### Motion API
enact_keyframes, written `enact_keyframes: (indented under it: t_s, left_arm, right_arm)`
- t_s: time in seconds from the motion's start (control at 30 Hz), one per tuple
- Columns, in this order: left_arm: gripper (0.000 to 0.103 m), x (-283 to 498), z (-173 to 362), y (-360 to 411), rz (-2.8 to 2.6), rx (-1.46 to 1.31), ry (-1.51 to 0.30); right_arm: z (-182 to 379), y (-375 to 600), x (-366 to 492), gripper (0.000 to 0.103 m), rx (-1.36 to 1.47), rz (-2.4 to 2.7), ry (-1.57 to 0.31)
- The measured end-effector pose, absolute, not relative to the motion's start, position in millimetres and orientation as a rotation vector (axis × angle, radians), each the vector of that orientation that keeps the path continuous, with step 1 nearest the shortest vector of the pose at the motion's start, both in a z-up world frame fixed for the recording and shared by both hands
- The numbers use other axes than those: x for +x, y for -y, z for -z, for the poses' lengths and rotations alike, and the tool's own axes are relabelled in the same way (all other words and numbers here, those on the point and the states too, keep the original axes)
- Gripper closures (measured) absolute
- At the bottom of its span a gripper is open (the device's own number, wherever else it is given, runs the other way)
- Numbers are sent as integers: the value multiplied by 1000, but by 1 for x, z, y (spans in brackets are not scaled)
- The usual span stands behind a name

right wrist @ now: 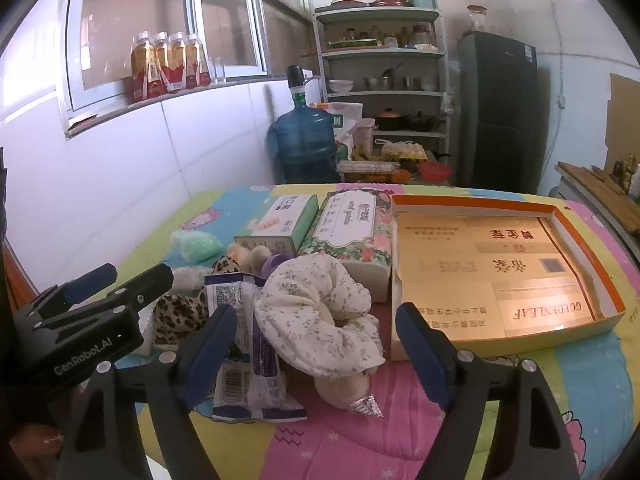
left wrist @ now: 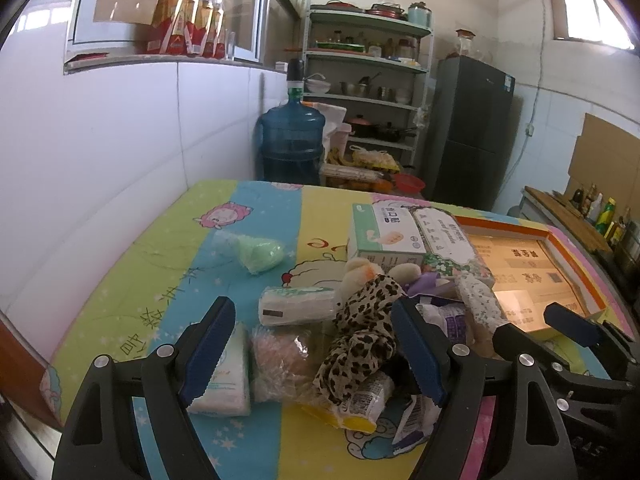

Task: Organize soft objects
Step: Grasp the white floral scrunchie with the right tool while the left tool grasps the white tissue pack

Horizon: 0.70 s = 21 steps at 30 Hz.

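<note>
A pile of soft things lies on the cartoon-print tablecloth (left wrist: 140,280). My left gripper (left wrist: 316,352) is open over a leopard-print scrunchie (left wrist: 360,332), with a pink item in clear wrap (left wrist: 280,356) and a white tissue pack (left wrist: 224,376) by its left finger. My right gripper (right wrist: 316,348) is open around a white floral scrunchie (right wrist: 316,312); its pads stand apart from the cloth. Purple-printed packets (right wrist: 256,364) lie at its left finger. An open orange-rimmed box (right wrist: 580,240) sits empty to the right. Each gripper shows in the other's view: right gripper (left wrist: 540,324), left gripper (right wrist: 140,272).
Behind the pile stand a green-white box (right wrist: 280,216) and a floral tissue pack (right wrist: 352,224). A bagged green item (left wrist: 260,254) lies apart on the left. A tiled wall runs along the left edge. Past the table are a water jug (left wrist: 290,140), shelves (left wrist: 368,80) and a fridge (left wrist: 468,132).
</note>
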<state>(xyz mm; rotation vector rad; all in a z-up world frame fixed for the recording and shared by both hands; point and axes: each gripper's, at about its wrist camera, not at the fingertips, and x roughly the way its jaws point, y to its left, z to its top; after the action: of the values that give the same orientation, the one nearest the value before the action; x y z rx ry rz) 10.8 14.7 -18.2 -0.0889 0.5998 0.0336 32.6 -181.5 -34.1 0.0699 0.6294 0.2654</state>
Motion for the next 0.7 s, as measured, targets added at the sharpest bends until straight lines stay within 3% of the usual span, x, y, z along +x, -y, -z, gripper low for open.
enact_keyframes:
  t_s: [0.27,0.57,0.7]
  left_arm:
    - [21,16,22,-20,-41,-98,-615]
    - [21,17,24,-25,-42,-107,-619]
    - [21,16,27,-31,-50,-113,-615]
  right_arm:
    - [43,177,41,34,64,-296,-663]
    - [45,172,42,35,55,-303,-668]
    - [48,169,46,55,52,-320,-688]
